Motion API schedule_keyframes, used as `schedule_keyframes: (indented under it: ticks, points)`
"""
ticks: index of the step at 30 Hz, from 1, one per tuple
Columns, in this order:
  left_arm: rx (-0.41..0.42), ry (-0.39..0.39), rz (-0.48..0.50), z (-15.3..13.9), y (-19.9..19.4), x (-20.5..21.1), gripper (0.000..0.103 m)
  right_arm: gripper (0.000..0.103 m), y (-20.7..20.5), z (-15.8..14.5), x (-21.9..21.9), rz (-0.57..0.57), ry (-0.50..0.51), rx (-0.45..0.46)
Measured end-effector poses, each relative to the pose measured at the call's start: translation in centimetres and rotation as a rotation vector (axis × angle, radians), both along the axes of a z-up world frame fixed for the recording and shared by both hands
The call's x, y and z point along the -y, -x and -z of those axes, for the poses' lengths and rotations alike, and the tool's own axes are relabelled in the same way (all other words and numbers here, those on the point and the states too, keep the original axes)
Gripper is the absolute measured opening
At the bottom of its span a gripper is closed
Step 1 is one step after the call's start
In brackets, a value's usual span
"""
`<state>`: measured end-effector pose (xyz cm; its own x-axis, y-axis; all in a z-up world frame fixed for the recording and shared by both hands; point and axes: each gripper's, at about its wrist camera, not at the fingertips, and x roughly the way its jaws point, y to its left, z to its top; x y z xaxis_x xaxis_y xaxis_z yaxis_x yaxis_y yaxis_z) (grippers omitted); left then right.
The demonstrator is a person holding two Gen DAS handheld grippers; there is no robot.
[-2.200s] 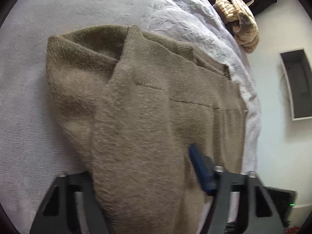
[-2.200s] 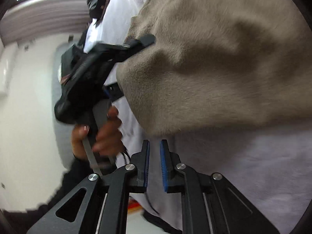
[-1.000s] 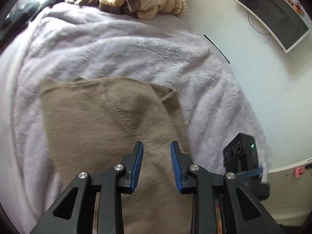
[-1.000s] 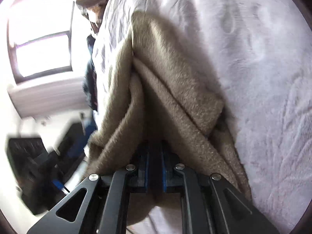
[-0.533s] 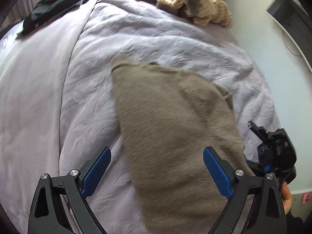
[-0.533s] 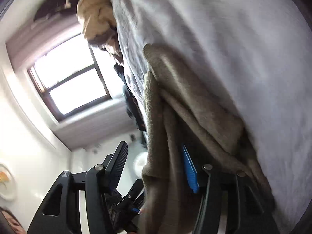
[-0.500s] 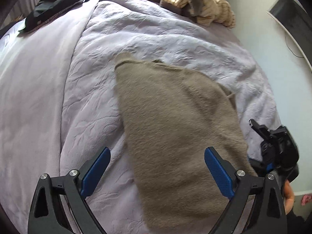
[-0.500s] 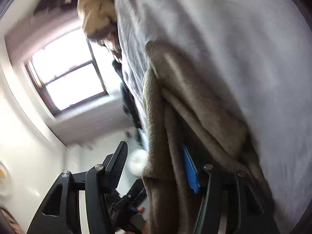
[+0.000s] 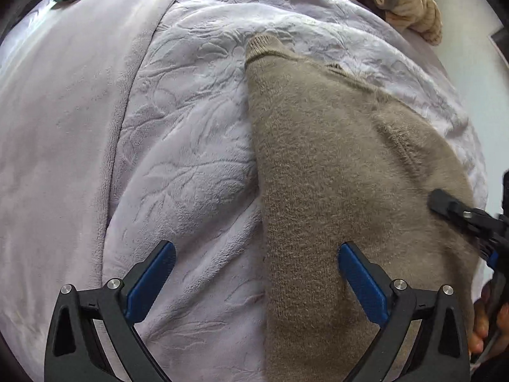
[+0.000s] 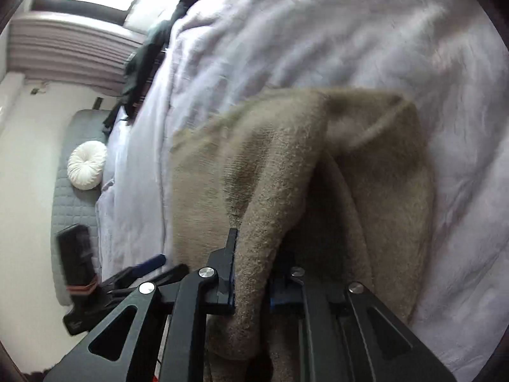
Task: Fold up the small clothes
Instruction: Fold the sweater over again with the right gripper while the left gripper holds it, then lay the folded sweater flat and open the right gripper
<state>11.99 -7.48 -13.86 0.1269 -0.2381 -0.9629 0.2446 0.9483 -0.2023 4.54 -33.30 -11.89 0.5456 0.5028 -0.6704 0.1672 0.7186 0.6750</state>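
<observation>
On the lilac embossed bedspread [image 9: 191, 146]: taupe knit sweater [image 9: 334, 175] lay folded into a long narrow strip, ribbed end pointing up the bed, near end running off the bottom of the left wrist view. Compared with a second back: was bunched and lifted, now mostly flat. Left gripper [image 9: 254, 273] just opened wide, jaws well apart, straddling the sweater's left edge — one blue pad over bare bedspread, other over knit, nothing pinched. Earlier was nearly shut over the cloth, so reads as a release after laying the fold down. Right gripper [image 10: 251, 273] just closed again, clamped on a thick fold of the sweater at its near right side; cloth visibly squeezed between the pads and raised off the bed, tenting toward the jaws. Meaning, as a judgement: lengthwise fold done, right side re-gripped for the next fold, probably end over end. Striped beige garments [image 9: 410, 3] heaped at the far corner, untouched.
</observation>
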Motion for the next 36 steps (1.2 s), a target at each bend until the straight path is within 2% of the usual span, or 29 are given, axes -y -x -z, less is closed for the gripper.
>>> schedule_keyframes:
  ticks: [2, 4, 5, 7, 10, 13, 15, 17, 18, 20, 23, 25, 27, 31, 34, 36]
  points:
    - [0.093, -0.012, 0.016, -1.6, 0.6, 0.4, 0.103, 0.015, 0.6, -2.6, 0.6, 0.015, -0.049, 0.13]
    - [0.18, -0.025, 0.062, -3.1, 1.4, 1.6, 0.103, 0.015, 1.7, -4.1, 1.4, 0.044, -0.041, 0.2]
    - [0.194, -0.024, 0.079, -3.3, 1.6, 2.1, 0.103, 0.015, 2.4, -4.3, 1.9, 0.061, -0.027, 0.216]
    - [0.187, -0.038, 0.117, -2.6, 1.7, 3.5, 0.103, 0.015, 3.7, -3.2, 3.5, 0.106, -0.009, 0.189]
    - [0.142, -0.099, 0.153, 0.4, 1.9, 5.5, 0.103, 0.015, 3.9, 1.8, 6.0, 0.186, -0.06, 0.041]
    - [0.089, -0.051, 0.123, 1.8, 1.7, 5.3, 0.103, 0.015, 4.5, 4.6, 6.5, 0.195, -0.076, -0.004]
    - [0.069, -0.029, 0.109, 1.9, 1.6, 5.0, 0.103, 0.016, 4.8, 4.6, 6.9, 0.211, -0.087, 0.001]
    - [0.092, -0.047, 0.123, 1.5, 1.6, 4.7, 0.103, 0.02, 5.1, 4.1, 7.1, 0.221, -0.069, -0.015]
    - [0.114, -0.061, 0.132, 1.1, 1.7, 4.6, 0.103, 0.029, 5.3, 3.6, 7.0, 0.225, -0.024, -0.028]
    - [0.175, -0.092, 0.147, -0.2, 2.3, 4.2, 0.103, 0.03, 6.4, 2.3, 6.9, 0.232, 0.084, -0.048]
    - [0.214, -0.115, 0.14, -1.5, 2.9, 3.0, 0.103, 0.037, 8.4, 0.3, 7.3, 0.294, 0.175, -0.063]
    - [0.193, -0.103, 0.139, -2.0, 3.1, 1.9, 0.103, 0.037, 10.4, -0.9, 7.7, 0.329, 0.157, -0.038]
    - [0.162, -0.085, 0.133, -2.1, 3.4, 1.0, 0.103, 0.027, 11.9, -2.1, 7.2, 0.312, 0.12, -0.002]
    - [0.077, -0.046, 0.142, -1.8, 5.4, 0.6, 0.103, 0.027, 13.3, -3.5, 3.4, 0.143, 0.071, 0.046]
    - [0.037, -0.062, 0.16, -0.4, 7.5, 1.0, 0.103, 0.027, 13.2, -2.8, 0.7, 0.075, 0.147, 0.013]
    - [0.03, -0.089, 0.175, 0.9, 8.5, 1.3, 0.103, 0.027, 13.1, -1.2, 0.3, 0.073, 0.208, -0.055]
